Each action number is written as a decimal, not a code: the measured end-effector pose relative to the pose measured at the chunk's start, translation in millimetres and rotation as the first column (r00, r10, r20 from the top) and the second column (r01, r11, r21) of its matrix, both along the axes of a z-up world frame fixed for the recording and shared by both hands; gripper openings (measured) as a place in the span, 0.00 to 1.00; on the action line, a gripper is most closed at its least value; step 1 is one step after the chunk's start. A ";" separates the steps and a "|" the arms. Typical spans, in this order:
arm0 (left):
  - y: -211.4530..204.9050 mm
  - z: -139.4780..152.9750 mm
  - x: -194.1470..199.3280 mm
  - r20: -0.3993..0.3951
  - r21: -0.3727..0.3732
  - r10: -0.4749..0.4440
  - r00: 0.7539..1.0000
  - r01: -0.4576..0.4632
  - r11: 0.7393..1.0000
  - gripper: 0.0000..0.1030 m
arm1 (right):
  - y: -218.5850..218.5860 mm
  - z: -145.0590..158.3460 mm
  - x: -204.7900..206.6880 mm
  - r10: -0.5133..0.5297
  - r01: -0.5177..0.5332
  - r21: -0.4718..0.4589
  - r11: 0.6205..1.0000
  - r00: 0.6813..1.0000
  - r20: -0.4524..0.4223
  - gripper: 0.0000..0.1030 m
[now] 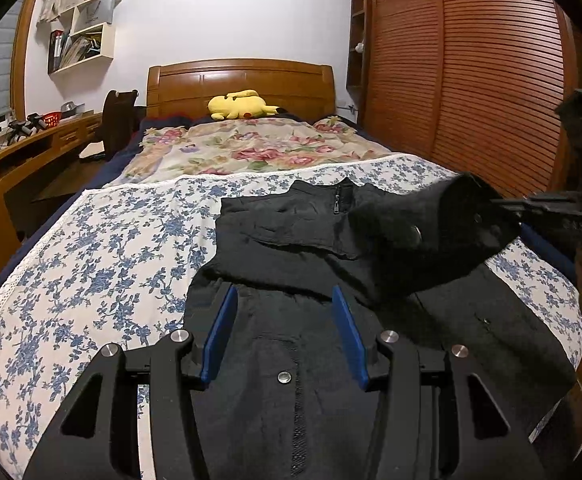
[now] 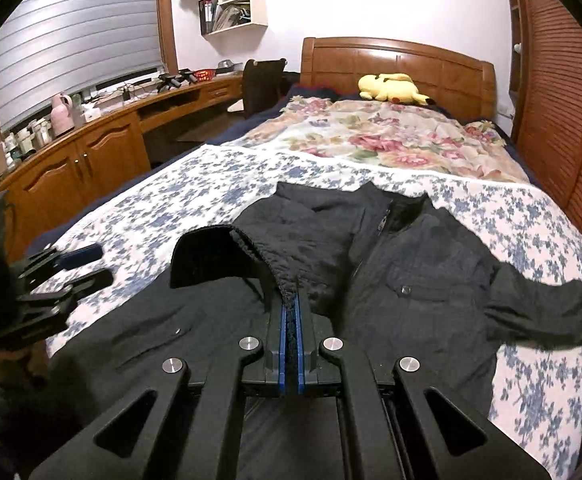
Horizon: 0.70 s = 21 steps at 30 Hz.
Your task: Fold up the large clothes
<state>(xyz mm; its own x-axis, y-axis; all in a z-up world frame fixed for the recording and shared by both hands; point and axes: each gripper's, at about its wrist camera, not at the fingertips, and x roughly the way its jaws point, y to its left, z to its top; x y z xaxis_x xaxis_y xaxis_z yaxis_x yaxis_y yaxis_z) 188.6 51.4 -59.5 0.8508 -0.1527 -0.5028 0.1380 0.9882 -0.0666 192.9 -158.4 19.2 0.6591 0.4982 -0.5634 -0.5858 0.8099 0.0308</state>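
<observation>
Right gripper (image 2: 289,312) pinches the black jacket's (image 2: 411,280) sleeve cuff (image 2: 227,248), folding it across; left gripper (image 1: 285,320) waits open above, ready to press.

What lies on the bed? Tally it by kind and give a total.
Black jackets: 1
Yellow plush toys: 1
Flowered covers: 2, blue-flowered and pink-flowered
Total: 4
</observation>
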 end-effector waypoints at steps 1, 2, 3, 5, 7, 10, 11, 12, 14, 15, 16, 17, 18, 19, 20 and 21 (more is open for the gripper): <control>-0.1 0.0 0.3 -0.001 0.000 0.000 1.000 0.000 1.000 0.49 | -1.8 -2.2 -5.0 0.002 -0.002 -0.002 1.000 1.000 -0.004 0.03; -0.7 -0.2 0.4 -0.003 0.001 0.001 1.000 -0.001 1.000 0.49 | -3.4 -4.5 -9.6 0.005 -0.005 -0.001 1.000 1.000 -0.009 0.03; -1.2 -0.6 0.8 -0.005 0.001 0.001 1.000 -0.001 1.000 0.49 | -6.5 -7.2 -13.4 0.005 -0.005 -0.002 1.000 1.000 -0.015 0.03; -0.9 -0.9 1.1 -0.007 0.002 0.001 1.000 -0.001 1.000 0.49 | -11.7 -14.4 -18.3 0.001 -0.001 -0.005 1.000 1.000 -0.029 0.03; -1.4 -1.0 1.1 -0.007 0.002 0.002 1.000 -0.002 1.000 0.49 | -16.4 -25.6 -16.5 -0.013 0.013 -0.007 1.000 0.998 -0.056 0.03; -1.8 -0.7 1.3 -0.007 0.002 0.001 1.000 -0.001 1.000 0.49 | -26.9 -46.2 -12.9 -0.045 0.043 -0.014 0.999 0.994 -0.097 0.03; -2.1 -0.8 1.4 -0.009 0.003 0.001 1.000 -0.001 1.000 0.49 | -28.9 -50.8 -11.2 -0.054 0.053 -0.016 0.998 0.993 -0.108 0.03; -2.3 -0.9 1.3 -0.009 0.004 -0.001 1.000 0.001 1.000 0.49 | -32.8 -57.1 -10.1 -0.066 0.064 -0.018 0.998 0.990 -0.121 0.03; -3.7 -1.9 1.4 -0.010 0.006 -0.005 1.000 0.005 1.000 0.49 | -38.4 -64.0 -8.2 -0.082 0.080 -0.016 0.997 0.987 -0.138 0.03; -5.0 -2.8 1.8 -0.011 0.007 -0.007 1.000 0.007 1.000 0.49 | -41.6 -67.4 -7.8 -0.089 0.087 -0.014 0.996 0.985 -0.145 0.03; -6.4 -3.5 2.0 -0.012 0.008 -0.010 1.000 0.010 1.000 0.49 | -42.8 -67.2 -5.0 -0.094 0.094 -0.010 0.996 0.984 -0.153 0.03; -8.2 -4.1 2.3 -0.013 0.009 -0.013 1.000 0.013 1.000 0.49 | -44.6 -69.4 -3.7 -0.100 0.099 -0.010 0.995 0.983 -0.156 0.03; -10.2 -4.7 3.0 -0.013 0.011 -0.016 1.000 0.017 1.000 0.49 | -45.3 -69.0 -1.5 -0.107 0.106 -0.014 0.994 0.982 -0.154 0.03; -11.7 -5.2 3.4 -0.014 0.012 -0.019 1.000 0.019 1.000 0.49 | -44.8 -69.4 -0.4 -0.112 0.111 -0.018 0.994 0.982 -0.152 0.03; -13.9 -6.0 3.8 -0.015 0.014 -0.023 1.000 0.023 1.000 0.49 | -42.4 -68.1 1.9 -0.115 0.113 -0.022 0.993 0.982 -0.151 0.03; -15.2 -6.4 4.1 -0.016 0.015 -0.026 1.000 0.026 1.000 0.49 | -40.6 -68.4 2.0 -0.120 0.118 -0.025 0.993 0.982 -0.148 0.03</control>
